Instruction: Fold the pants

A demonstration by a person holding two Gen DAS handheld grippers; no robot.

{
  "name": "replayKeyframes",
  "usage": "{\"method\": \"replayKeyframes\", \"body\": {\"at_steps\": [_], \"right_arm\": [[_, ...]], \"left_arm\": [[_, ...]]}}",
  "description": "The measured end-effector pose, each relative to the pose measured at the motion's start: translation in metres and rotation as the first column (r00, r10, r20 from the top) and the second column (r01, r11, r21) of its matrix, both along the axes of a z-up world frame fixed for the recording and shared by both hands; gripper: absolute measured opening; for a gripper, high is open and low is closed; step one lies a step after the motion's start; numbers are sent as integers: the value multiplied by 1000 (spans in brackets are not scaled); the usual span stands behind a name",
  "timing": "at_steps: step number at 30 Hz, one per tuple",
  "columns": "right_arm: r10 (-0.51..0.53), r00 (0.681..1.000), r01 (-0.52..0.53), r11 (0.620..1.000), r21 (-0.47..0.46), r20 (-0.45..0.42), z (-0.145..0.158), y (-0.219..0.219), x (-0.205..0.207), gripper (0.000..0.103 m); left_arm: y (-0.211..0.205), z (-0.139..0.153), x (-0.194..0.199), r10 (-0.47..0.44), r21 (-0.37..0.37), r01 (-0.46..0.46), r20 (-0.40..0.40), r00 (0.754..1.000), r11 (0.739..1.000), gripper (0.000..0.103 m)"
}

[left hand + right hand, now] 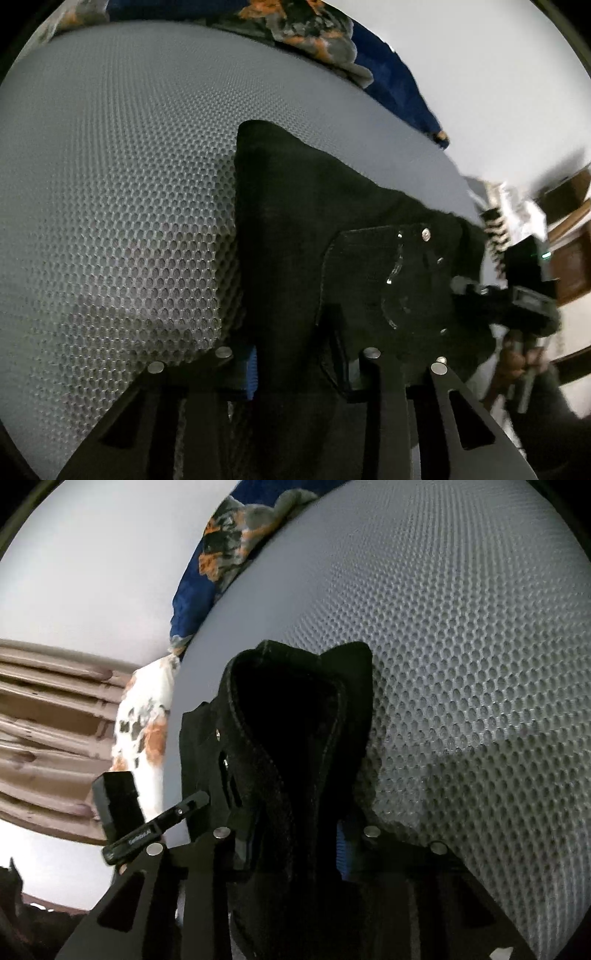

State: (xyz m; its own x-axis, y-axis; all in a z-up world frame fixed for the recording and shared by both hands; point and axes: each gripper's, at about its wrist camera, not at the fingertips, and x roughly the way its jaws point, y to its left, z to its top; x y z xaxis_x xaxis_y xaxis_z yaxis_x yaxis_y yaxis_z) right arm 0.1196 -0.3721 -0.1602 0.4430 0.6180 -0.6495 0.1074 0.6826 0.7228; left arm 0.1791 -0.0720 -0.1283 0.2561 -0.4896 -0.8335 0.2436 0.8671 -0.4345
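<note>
The black pants [295, 221] lie on a grey honeycomb-mesh surface [110, 166]; a pocket with metal rivets [388, 277] faces up. My left gripper [295, 365] is shut on the near edge of the fabric, with a blue pad [251, 373] against the cloth and the other pad hidden under it. In the right wrist view a bunched, seamed part of the pants [288, 709] rises between the fingers, and my right gripper [295, 845] is shut on it, blue pad [343, 845] showing. Each view shows the other gripper beside the pants: the right gripper [517, 302] and the left gripper [147, 830].
A blue blanket with an orange and grey print [314, 33] [229, 546] lies along the far edge of the mesh surface [461, 627]. A white, orange-spotted cloth [144, 723] and brown folds [44, 720] are at the left. Wooden furniture [569, 258] stands at the right.
</note>
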Motion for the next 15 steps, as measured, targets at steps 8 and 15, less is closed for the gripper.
{"method": "replayKeyframes", "body": {"at_steps": [8, 15], "right_arm": [[-83, 996, 85, 995, -46, 40, 24, 20, -5, 24], [-104, 993, 108, 992, -63, 60, 45, 41, -21, 23]], "left_arm": [[-24, 12, -8, -54, 117, 47, 60, 997, 992, 17], [-12, 29, -20, -71, 73, 64, 96, 993, 995, 13]]}}
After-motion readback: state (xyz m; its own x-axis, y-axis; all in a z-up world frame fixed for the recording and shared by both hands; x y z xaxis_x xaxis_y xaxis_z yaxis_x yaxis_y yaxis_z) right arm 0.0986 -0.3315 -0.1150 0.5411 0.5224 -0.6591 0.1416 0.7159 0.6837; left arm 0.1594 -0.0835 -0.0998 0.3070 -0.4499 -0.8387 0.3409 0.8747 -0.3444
